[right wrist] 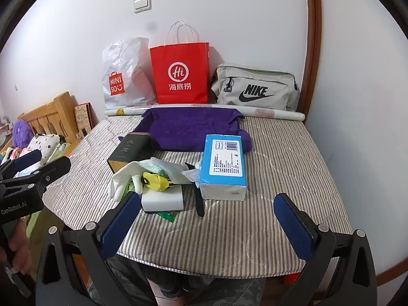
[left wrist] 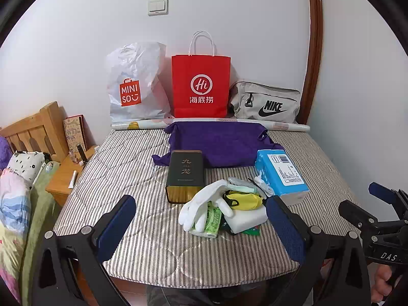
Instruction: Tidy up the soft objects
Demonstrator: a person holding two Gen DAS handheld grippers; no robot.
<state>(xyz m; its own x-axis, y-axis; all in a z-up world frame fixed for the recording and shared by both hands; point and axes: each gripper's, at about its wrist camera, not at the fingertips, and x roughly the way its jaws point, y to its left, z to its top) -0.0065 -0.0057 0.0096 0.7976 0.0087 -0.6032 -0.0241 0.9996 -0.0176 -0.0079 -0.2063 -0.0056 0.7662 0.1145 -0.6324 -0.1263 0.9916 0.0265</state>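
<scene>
A small heap lies on the striped mattress (left wrist: 142, 178): a white glove (left wrist: 204, 204), a green tissue pack (left wrist: 210, 219), a yellow fabric piece (left wrist: 244, 200) and a white block (left wrist: 247, 219). Behind it stand a dark tin (left wrist: 185, 176), a blue wrapped pack (left wrist: 280, 176) and a purple cloth bin (left wrist: 219, 145). My left gripper (left wrist: 201, 200) is open just short of the heap, holding nothing. My right gripper (right wrist: 207, 196) is open too, in front of the blue pack (right wrist: 224, 163) and white block (right wrist: 163, 199), and empty.
A white plastic bag (left wrist: 135, 86), a red paper bag (left wrist: 200, 86) and a grey sports bag (left wrist: 267, 102) lean on the back wall behind a rolled poster (left wrist: 204, 122). A wooden nightstand (left wrist: 66, 178) and bedding are at left. A wall closes the right side.
</scene>
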